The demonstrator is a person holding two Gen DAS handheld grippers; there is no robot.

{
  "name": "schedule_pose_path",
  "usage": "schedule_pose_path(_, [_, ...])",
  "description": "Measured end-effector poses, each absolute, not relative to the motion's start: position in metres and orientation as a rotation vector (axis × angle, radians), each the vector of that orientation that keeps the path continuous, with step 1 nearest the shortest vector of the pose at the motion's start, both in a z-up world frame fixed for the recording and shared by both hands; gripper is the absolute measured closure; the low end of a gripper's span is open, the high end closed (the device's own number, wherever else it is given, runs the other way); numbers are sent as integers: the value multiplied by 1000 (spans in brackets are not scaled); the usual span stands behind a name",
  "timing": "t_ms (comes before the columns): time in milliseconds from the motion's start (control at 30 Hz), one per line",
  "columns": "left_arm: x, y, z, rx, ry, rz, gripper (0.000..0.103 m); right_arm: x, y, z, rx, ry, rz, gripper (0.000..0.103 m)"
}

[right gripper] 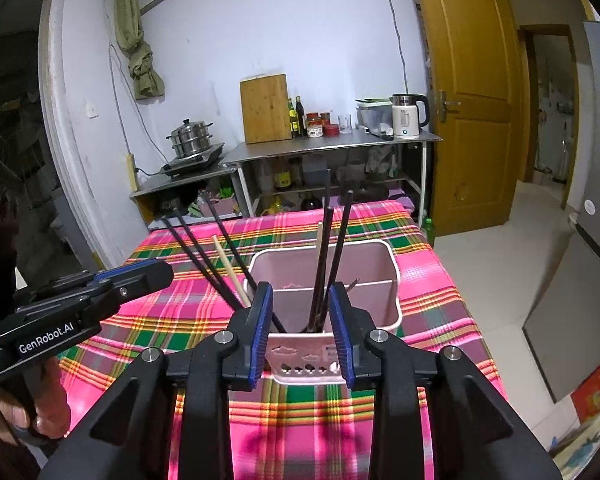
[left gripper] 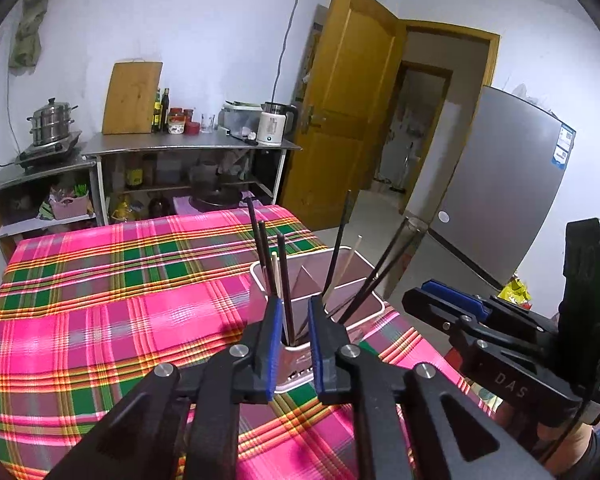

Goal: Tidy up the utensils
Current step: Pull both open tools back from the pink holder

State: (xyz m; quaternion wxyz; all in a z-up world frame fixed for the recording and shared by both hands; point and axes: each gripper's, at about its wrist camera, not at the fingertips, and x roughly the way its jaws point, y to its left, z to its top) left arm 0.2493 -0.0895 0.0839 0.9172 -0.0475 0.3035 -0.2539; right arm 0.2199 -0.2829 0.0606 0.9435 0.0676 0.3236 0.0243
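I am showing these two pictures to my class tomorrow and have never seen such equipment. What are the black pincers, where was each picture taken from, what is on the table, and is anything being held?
There is no robot here: a person holds a hand-operated two-finger gripper in each hand. Each gripper carries a wide-angle camera looking along its fingers, so one picture comes from the left gripper and the other from the right gripper. Each also shows in the other's view. On the plaid tablecloth stands a pink utensil holder with dark chopsticks and pale wooden ones leaning inside. Both grippers are open in front of the holder, gripping nothing.
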Motion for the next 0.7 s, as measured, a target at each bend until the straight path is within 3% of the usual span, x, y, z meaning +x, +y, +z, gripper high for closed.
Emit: schedule_pose_path(700, [161, -74, 36, -63, 619, -471, 86, 142, -263, 39, 137, 688, 62, 73])
